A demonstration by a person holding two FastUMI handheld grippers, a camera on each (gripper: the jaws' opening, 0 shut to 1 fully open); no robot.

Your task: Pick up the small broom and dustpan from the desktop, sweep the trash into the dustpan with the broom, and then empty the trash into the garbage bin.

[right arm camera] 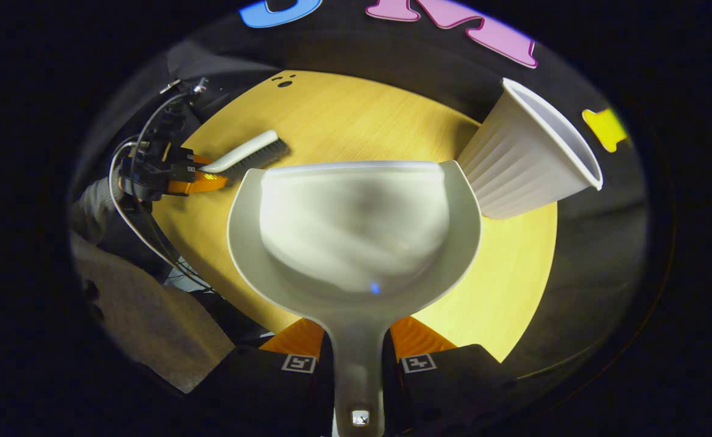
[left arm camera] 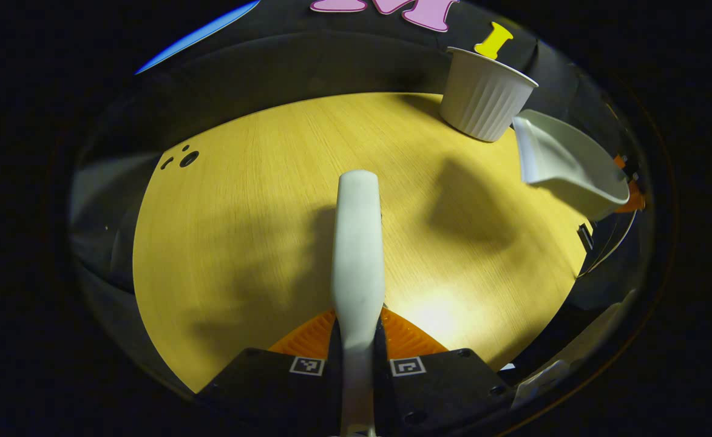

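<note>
Left tool clamps broom; right tool clamps dustpan.

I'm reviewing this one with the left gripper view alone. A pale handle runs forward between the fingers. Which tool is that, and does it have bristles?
Observer: It is the broom. The right gripper view shows dark bristles along its underside, with the left gripper shut on its handle.
Operator: The dustpan is side-on for me. Is anything in it?
Observer: In the right gripper view the dustpan faces the camera, and I see no trash in its bowl.
Operator: What holds it?
Observer: The right gripper is shut on its handle, beside the ribbed white bin.
</note>
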